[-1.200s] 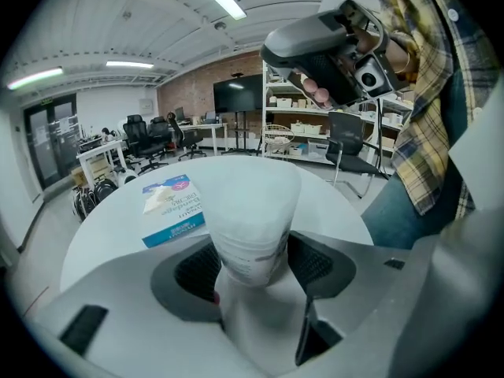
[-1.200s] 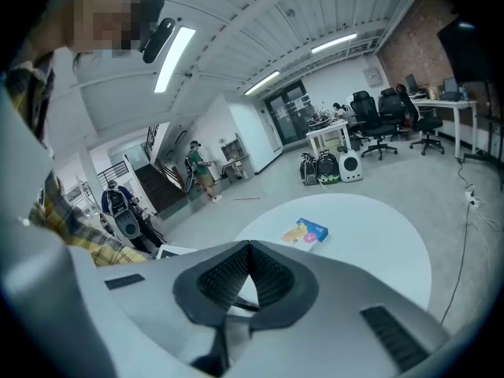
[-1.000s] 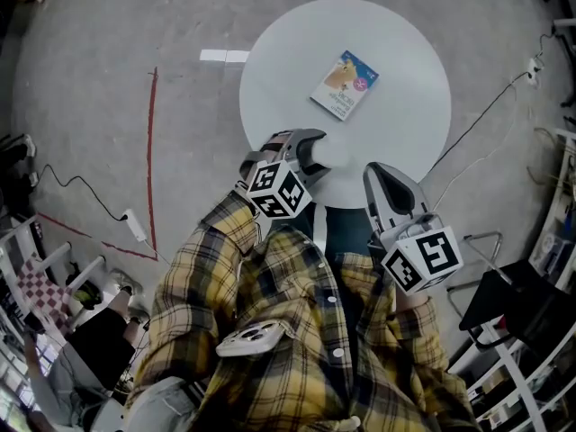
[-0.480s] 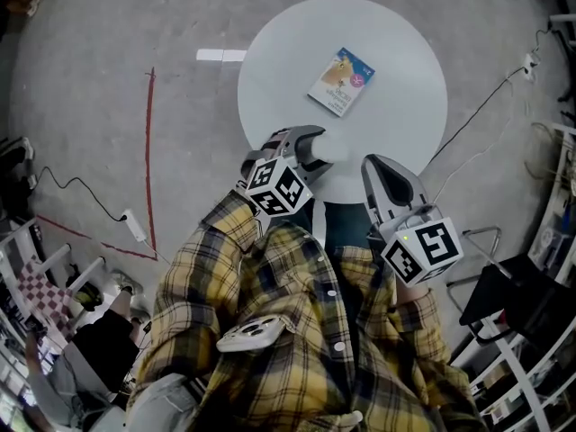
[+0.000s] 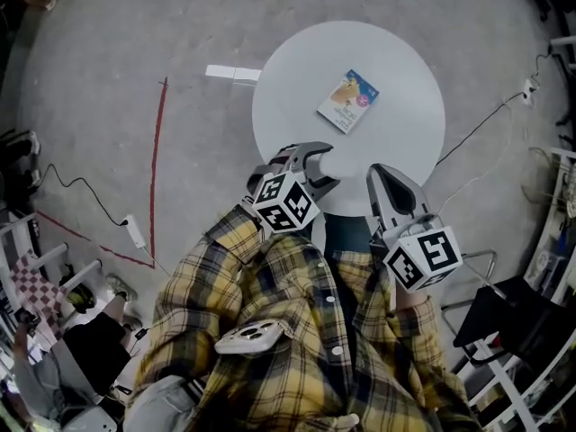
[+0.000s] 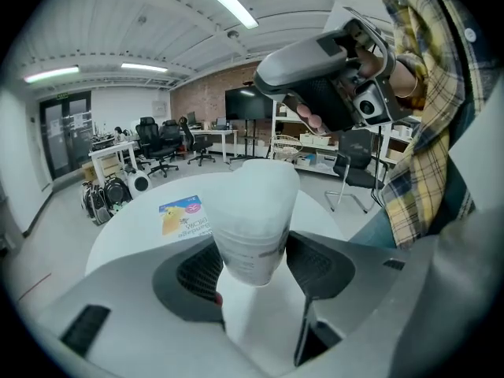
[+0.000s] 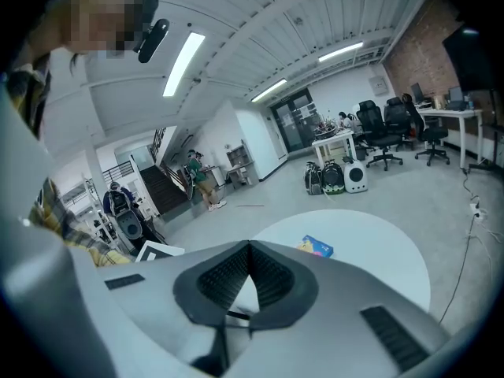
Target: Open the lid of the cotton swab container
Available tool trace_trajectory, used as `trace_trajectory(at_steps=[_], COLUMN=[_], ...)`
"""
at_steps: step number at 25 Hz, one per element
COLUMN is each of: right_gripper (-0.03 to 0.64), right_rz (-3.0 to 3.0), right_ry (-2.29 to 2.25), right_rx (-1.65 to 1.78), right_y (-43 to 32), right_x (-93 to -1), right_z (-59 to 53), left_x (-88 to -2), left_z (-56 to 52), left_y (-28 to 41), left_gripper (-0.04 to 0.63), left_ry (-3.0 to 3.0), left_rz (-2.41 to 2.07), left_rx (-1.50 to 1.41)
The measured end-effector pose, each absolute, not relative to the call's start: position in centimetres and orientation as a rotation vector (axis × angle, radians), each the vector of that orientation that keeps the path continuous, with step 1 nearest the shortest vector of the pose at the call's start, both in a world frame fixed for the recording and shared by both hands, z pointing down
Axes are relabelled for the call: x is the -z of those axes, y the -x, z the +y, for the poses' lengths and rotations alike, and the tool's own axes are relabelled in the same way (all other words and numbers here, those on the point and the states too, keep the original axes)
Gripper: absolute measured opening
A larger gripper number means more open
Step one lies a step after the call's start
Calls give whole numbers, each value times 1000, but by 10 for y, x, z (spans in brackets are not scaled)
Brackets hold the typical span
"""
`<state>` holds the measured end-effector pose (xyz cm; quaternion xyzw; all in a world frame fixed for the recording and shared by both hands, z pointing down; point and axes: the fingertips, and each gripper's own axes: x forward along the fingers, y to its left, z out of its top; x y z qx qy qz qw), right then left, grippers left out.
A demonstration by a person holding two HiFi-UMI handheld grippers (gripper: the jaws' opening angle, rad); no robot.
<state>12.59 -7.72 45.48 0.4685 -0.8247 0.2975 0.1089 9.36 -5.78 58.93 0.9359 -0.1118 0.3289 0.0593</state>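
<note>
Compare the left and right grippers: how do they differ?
The left gripper has its jaws wide, clamped on the white cotton swab container; the right gripper has its jaws shut together. The left gripper holds a load; the right gripper holds nothing. Both point toward the round table.

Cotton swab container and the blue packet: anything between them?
Nothing: head view shows bare tabletop between the container, clamped in the left claw, and the packet.

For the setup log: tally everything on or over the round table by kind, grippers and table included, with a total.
2 grippers: left gripper, right gripper
1 translucent container
1 flat printed packet
1 round table
Total: 5
</note>
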Motion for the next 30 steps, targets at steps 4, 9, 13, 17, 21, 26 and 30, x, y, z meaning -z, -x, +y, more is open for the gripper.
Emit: trace_trajectory(at_steps=[4, 9, 13, 17, 21, 26, 30], right_gripper=[17, 17, 15, 16, 17, 17, 17], right_rz=[-2462, -2531, -2594, -2633, -2684, -2734, -2766], right_ry=[-1371, -1344, -1295, -1242, -1199, -1159, -1123], right_rx=[-842, -781, -720, -667, -610, -569, -543], right_y=[-123, -116, -108, -100, -92, -88, -83], right_x=[-437, -411, -388, -364, -340, -319, -306], right_z=[-77, -83, -84, -78, -77, -69, -65], left_x=[-567, -532, -500, -465, -435, -404, -384], left_z=[-52, -50, -49, -45, -46, -35, -21], left_y=[-87, -80, -74, -66, -57, -51, -46], left_gripper=[265, 264, 264, 264, 264, 264, 264], left_ry=[-2830, -2835, -2835, -2838, -2836, -2822, -2812], left_rz=[-350, -376, -427, -466, -494, -512, -497], left_rx=[-1004, -998, -986, -993, -1004, -992, -959])
